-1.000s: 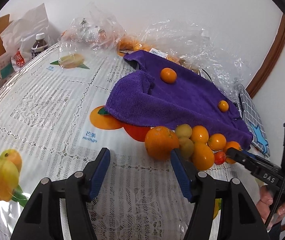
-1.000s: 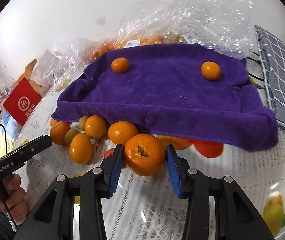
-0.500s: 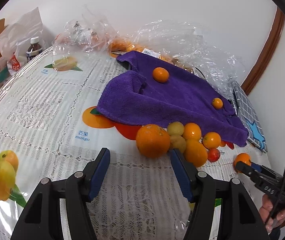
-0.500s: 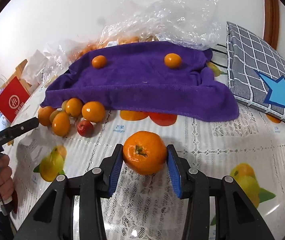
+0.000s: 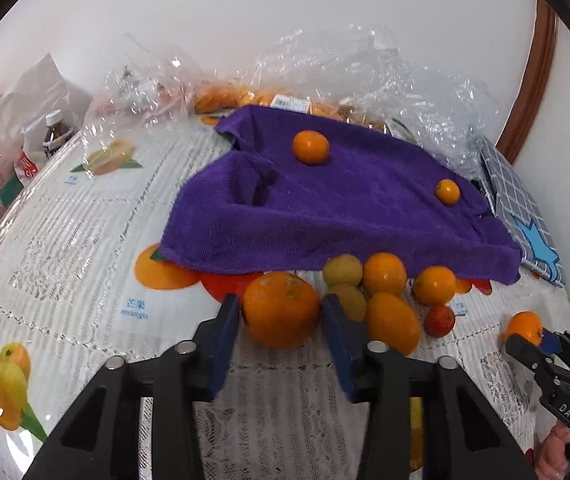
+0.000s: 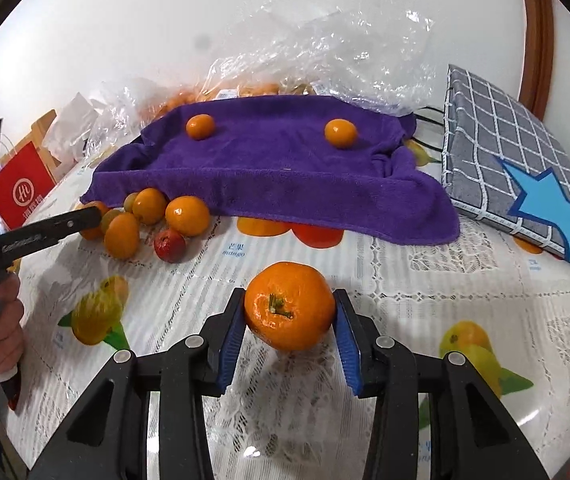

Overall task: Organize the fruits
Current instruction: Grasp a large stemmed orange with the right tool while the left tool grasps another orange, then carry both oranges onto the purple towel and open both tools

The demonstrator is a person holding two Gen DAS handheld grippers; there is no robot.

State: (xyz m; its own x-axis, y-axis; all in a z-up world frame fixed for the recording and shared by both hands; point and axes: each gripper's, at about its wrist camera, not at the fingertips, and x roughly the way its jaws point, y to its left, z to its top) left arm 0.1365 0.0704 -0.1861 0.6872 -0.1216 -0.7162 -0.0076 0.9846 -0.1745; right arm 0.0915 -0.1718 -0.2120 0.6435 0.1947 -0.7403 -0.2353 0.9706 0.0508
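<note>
My right gripper (image 6: 289, 320) is shut on a large orange (image 6: 289, 306) and holds it over the tablecloth, in front of the purple towel (image 6: 277, 168). My left gripper (image 5: 281, 316) is open, its fingers on either side of another large orange (image 5: 281, 309) at the left end of a fruit pile (image 5: 385, 300) by the towel's (image 5: 325, 208) near edge. I cannot tell whether the pads touch it. Two small oranges (image 5: 311, 147) (image 5: 447, 191) lie on the towel. The pile holds several small oranges, two yellowish fruits and a small red fruit (image 5: 439, 320).
Crinkled clear plastic bags (image 5: 365, 76) with more fruit lie behind the towel. A grey checked cushion with a blue star (image 6: 517, 176) lies to the right. A red bag (image 6: 21, 192), a white bag and a bottle (image 5: 55, 134) stand at the far left.
My right gripper has carried its orange back from the towel's edge to open tablecloth. My left gripper has moved forward and narrowed around the large orange at the pile's left end.
</note>
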